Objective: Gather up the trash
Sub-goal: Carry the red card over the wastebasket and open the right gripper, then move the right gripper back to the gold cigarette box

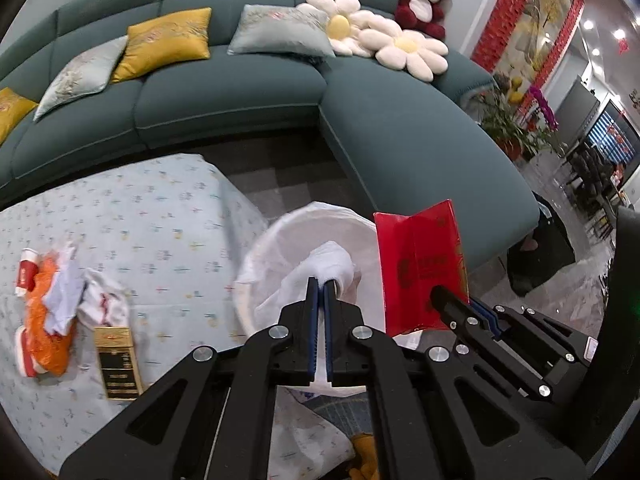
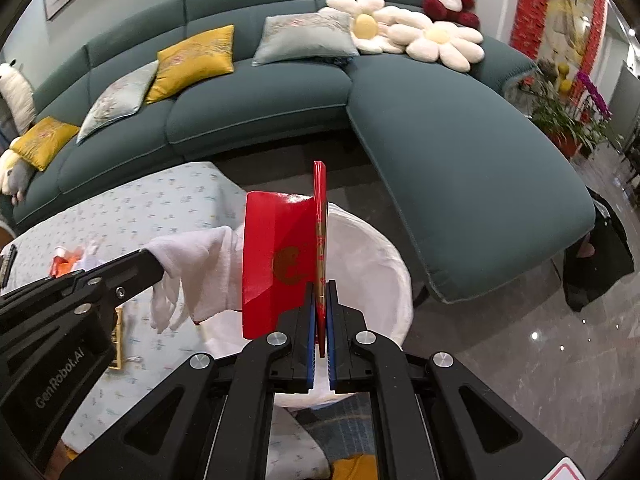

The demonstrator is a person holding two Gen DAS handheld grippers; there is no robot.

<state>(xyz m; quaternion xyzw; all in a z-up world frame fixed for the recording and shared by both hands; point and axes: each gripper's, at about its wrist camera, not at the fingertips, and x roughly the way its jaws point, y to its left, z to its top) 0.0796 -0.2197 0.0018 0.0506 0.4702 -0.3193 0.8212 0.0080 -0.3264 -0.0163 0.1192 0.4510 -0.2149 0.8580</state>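
Note:
My left gripper [image 1: 320,284] is shut on a white glove [image 1: 332,266] and holds it over the white-lined trash bin [image 1: 280,236]. The glove also shows in the right wrist view [image 2: 192,264], hanging from the left gripper [image 2: 154,264]. My right gripper [image 2: 320,292] is shut on a red envelope [image 2: 280,256], held upright above the bin [image 2: 372,264]. The envelope also shows in the left wrist view [image 1: 420,264], with the right gripper [image 1: 436,294] below it. More trash lies on the table at the left: an orange wrapper [image 1: 44,320], white crumpled paper [image 1: 100,296] and a black-and-gold box [image 1: 118,364].
The table has a light blue patterned cloth [image 1: 140,220]. A teal curved sofa [image 1: 240,92] with cushions, flower pillows and a red plush bear [image 1: 422,0] stands behind. A dark bag [image 2: 600,256] sits on the glossy floor at the right.

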